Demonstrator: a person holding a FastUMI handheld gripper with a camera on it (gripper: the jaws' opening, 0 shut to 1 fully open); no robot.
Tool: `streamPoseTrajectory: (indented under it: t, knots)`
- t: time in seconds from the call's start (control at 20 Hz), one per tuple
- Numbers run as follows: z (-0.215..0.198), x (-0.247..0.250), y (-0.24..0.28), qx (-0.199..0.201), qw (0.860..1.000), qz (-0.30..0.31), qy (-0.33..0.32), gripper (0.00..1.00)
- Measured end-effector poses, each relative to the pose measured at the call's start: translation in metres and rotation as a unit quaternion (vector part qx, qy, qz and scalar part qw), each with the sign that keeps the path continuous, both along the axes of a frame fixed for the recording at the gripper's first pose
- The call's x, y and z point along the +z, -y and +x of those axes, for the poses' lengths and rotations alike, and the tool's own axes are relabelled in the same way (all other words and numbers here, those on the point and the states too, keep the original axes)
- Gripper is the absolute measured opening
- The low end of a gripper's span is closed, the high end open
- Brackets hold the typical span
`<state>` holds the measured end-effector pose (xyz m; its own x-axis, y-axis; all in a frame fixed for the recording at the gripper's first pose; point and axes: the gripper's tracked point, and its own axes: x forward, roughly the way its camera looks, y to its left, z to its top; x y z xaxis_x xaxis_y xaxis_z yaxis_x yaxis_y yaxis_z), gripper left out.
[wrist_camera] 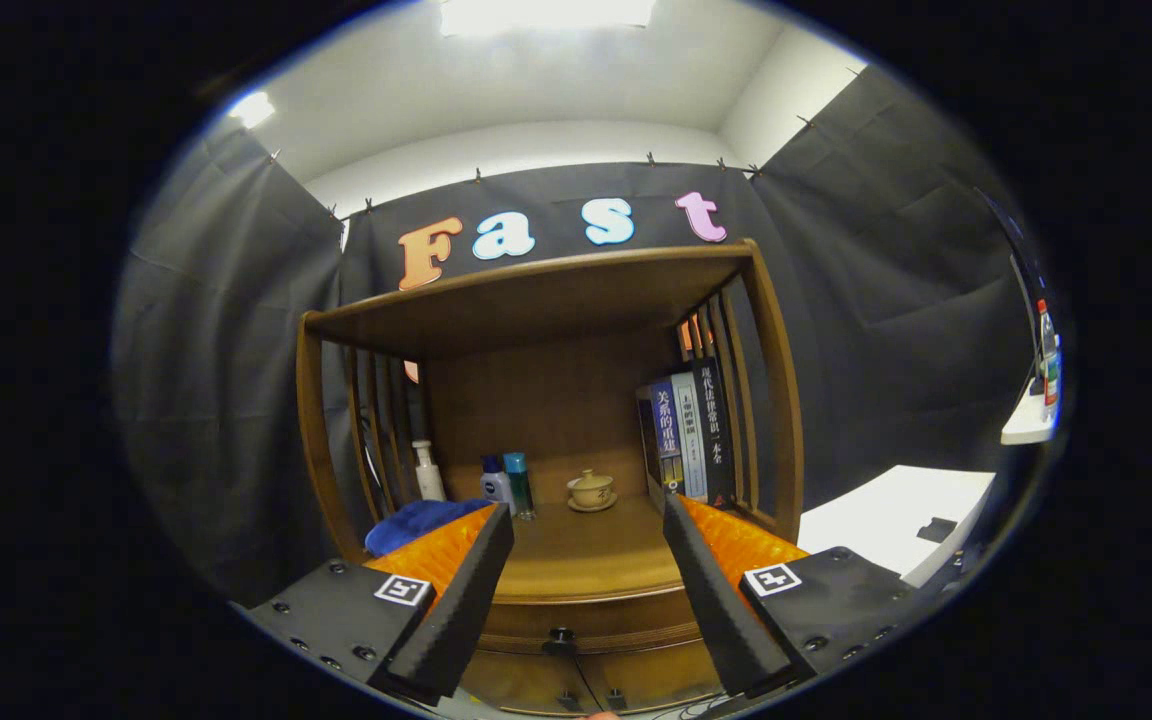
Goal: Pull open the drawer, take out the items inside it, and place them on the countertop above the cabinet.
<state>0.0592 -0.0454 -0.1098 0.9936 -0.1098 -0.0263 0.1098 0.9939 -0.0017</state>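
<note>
Gripper view: the tongs (pixel 586 560) stand open and hold nothing, fingers spread wide in front of the cabinet. The drawer (pixel 591 620) sits shut just under the countertop's front edge, its small dark knob (pixel 561 637) low between the fingers. To do this step well, I judge the tongs should dip to the knob, centre it between the fingers, close on it and pull straight back, without tilting. The countertop (pixel 586 555) is bare along its front and middle, room enough for the items. At its back edge stand a white bottle (pixel 427 470), two small bottles (pixel 507 484) and a lidded cup (pixel 591 490); books (pixel 691 430) fill the back right corner, a blue cloth (pixel 421 522) the left edge. A white desk (pixel 886 520) stands off to the right
</note>
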Motion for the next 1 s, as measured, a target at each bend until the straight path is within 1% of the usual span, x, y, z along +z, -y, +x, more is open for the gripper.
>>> streamPoseTrajectory:
  t: [0.15, 0.25, 0.35, 0.45, 0.55, 0.65, 0.75, 0.9, 0.95, 1.0]
  knots:
    - [0.015, -0.047, -0.004, 0.004, 1.000, 0.000, -0.016, 0.98]
    - [0.029, -0.081, -0.003, -0.004, 1.000, -0.001, -0.030, 0.98]
    - [0.042, -0.124, -0.001, -0.006, 0.998, 0.001, -0.056, 0.98]
    - [0.047, -0.165, -0.004, 0.003, 0.997, 0.004, -0.083, 0.98]
    - [0.050, -0.193, -0.008, 0.011, 0.995, -0.005, -0.095, 0.98]
    - [0.053, -0.217, -0.007, 0.009, 0.995, -0.024, -0.100, 0.98]
    - [0.055, -0.243, -0.009, 0.013, 0.991, -0.038, -0.125, 0.97]
    - [0.063, -0.265, -0.012, 0.018, 0.988, -0.041, -0.150, 0.84]
    - [0.067, -0.269, -0.011, 0.016, 0.987, -0.036, -0.153, 0.82]
    - [0.069, -0.271, -0.011, 0.015, 0.987, -0.027, -0.155, 0.78]
